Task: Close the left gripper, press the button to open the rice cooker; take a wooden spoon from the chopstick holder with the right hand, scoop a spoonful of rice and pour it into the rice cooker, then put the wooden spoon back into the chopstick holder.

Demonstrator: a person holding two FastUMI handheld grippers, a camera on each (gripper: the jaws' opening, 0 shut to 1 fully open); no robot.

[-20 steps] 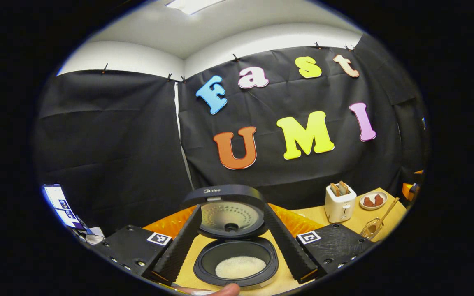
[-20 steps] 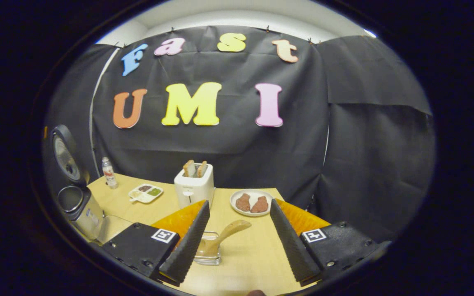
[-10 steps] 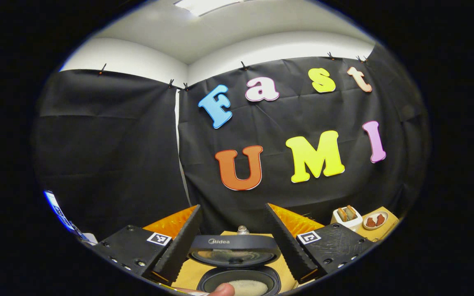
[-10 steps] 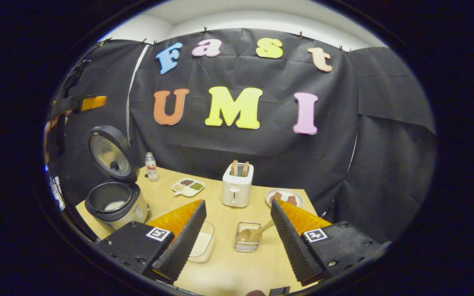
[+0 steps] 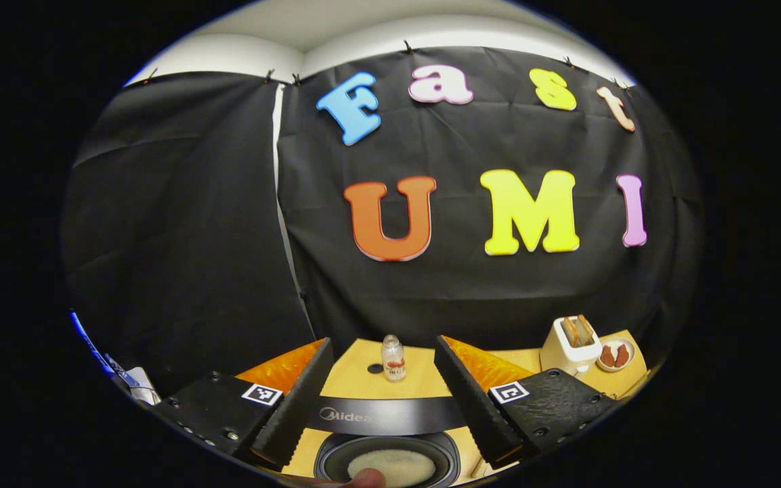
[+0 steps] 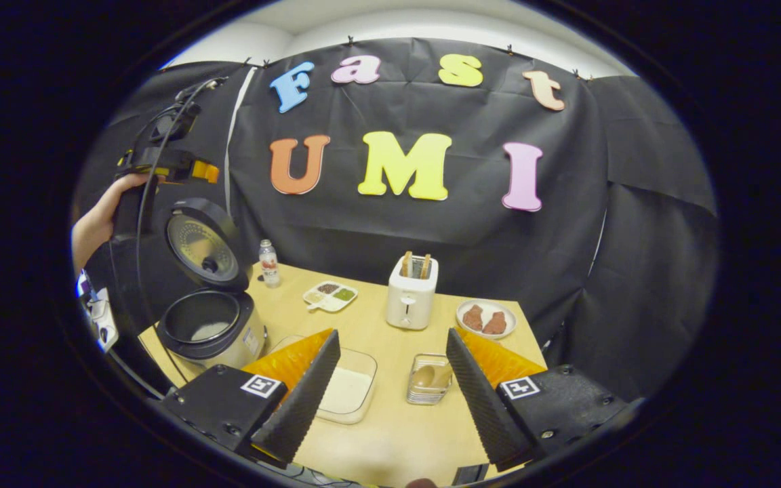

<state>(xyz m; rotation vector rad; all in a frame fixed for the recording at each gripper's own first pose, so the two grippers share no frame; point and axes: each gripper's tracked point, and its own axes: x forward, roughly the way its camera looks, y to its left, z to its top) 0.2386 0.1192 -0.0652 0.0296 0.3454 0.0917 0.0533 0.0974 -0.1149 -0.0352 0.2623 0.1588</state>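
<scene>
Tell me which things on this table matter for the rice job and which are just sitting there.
Part of the job: rice cooker, lid up; wooden spoon in the chopstick holder; clear rice container.

Just lying about: toaster, plate, bottle, divided dish.

A dark-lidded rice cooker (image 6: 211,325) with a silver body at nine o'clock, white toaster (image 6: 411,301) at twelve, reddish-brown pieces on a white plate (image 6: 486,318), pale wooden table (image 6: 377,434).

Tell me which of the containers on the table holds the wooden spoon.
The small wire chopstick holder between the right gripper's fingers in its view holds the wooden spoon. The clear rice tray beside it and the open rice cooker hold only rice.
</scene>
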